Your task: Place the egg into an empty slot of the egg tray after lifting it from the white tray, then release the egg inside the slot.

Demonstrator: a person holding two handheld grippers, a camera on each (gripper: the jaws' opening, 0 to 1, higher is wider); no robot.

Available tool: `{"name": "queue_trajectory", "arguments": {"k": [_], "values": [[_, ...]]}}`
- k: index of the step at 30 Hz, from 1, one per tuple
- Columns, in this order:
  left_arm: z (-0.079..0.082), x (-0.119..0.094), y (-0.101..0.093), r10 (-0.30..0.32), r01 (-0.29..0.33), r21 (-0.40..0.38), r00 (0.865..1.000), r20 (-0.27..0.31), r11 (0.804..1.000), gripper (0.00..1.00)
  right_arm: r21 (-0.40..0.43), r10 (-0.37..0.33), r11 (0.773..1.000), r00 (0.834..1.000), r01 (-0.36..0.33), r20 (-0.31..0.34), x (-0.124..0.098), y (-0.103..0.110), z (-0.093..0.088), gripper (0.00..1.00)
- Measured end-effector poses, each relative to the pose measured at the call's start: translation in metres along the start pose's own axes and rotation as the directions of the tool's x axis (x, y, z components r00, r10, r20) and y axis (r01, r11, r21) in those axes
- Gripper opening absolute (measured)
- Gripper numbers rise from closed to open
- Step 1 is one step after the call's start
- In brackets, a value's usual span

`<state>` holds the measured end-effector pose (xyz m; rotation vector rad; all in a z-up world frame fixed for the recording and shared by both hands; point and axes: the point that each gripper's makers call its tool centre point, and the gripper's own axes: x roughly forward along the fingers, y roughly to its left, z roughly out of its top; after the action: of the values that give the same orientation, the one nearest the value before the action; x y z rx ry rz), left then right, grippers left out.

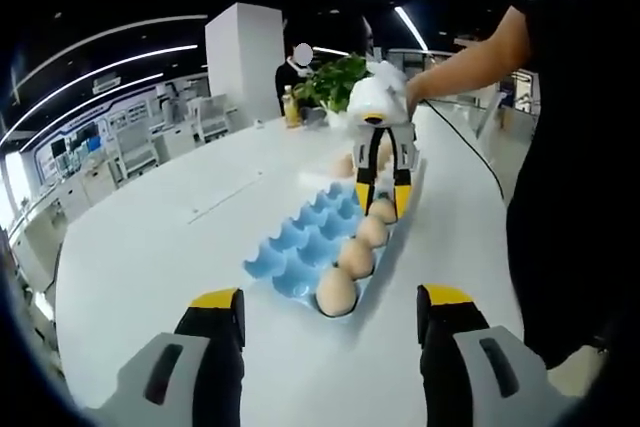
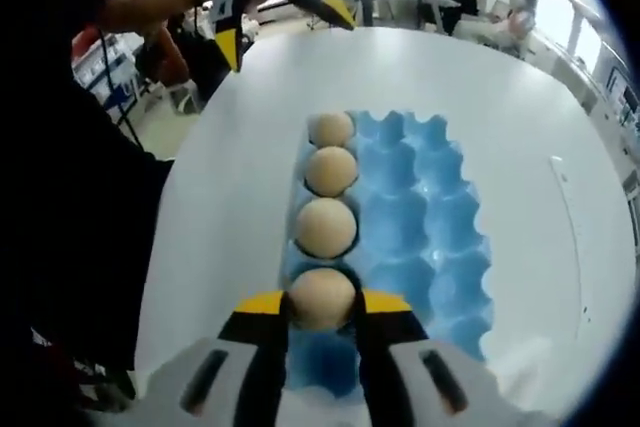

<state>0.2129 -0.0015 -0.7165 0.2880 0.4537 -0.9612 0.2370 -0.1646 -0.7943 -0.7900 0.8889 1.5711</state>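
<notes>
Right gripper [image 2: 322,309] fingers clamped on an egg [image 2: 321,297], held over the blue egg tray [image 2: 430,217] in the slot row next to three seated eggs [image 2: 326,227]. Left gripper [image 1: 330,312] fingers apart, holding nothing, hovering above the white table [image 1: 150,247]. White tray [image 1: 345,169] sits beyond the egg tray, looks like eggs in it, partly hidden.

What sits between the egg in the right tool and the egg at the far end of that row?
Two more eggs, each in its own slot of the blue tray, in the right gripper view.
</notes>
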Motion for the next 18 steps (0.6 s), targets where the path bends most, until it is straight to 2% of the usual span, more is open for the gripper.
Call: {"name": "queue_trajectory", "arguments": {"k": [6,9,18], "values": [[-0.0004,0.0002,-0.0021,-0.009,0.009,-0.003,1.0,-0.007,1.0,0.68,-0.018,-0.01,1.0,1.0,0.01,0.006,0.0004,0.0011,-0.001,0.28],[-0.0003,0.0004,-0.0018,-0.005,0.005,-0.001,1.0,-0.002,1.0,0.71,-0.024,-0.015,1.0,1.0,0.015,0.006,0.0002,0.0017,-0.0014,0.29],[-0.0024,0.002,-0.0043,-0.014,0.014,-0.005,1.0,-0.013,1.0,0.69,-0.008,-0.027,1.0,0.999,0.027,0.032,-0.002,0.0018,-0.0018,0.29]]}}
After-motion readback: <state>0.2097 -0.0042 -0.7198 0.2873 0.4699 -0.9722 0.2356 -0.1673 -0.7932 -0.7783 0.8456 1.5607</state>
